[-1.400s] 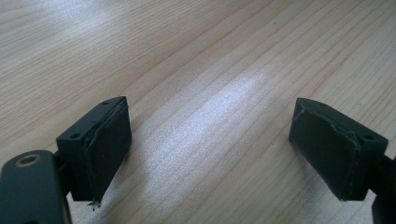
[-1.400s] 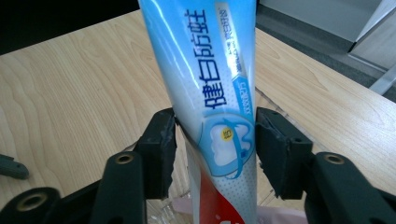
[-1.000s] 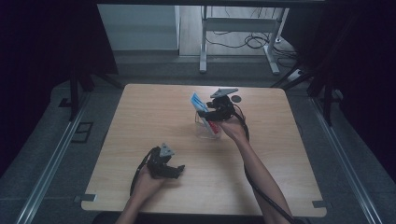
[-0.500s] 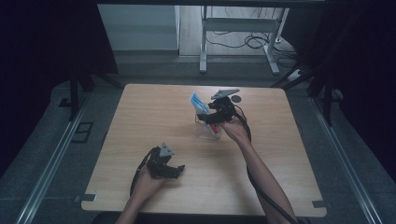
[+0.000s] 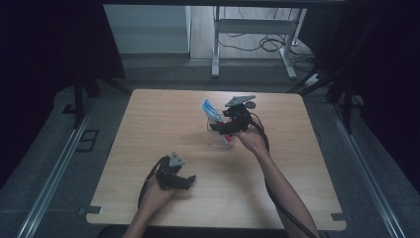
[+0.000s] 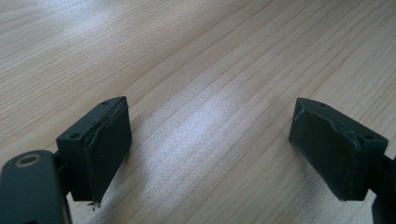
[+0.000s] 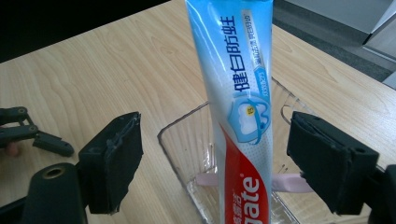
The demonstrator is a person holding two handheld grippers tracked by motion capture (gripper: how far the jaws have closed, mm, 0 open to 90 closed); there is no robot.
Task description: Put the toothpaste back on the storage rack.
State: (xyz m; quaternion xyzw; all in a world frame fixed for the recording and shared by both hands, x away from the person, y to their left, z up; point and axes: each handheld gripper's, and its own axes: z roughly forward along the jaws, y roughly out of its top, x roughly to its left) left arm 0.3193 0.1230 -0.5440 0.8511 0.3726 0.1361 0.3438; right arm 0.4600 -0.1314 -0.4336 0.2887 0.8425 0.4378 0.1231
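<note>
Right gripper view shows your right tool wide around the toothpaste tube, just opening: light, soft, slippery, so grip its midsection.

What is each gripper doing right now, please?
Left gripper: open, nothing between its jaws.
Right gripper: open; its jaws have just been opening, astride the blue, white and red toothpaste tube without touching it.
</note>
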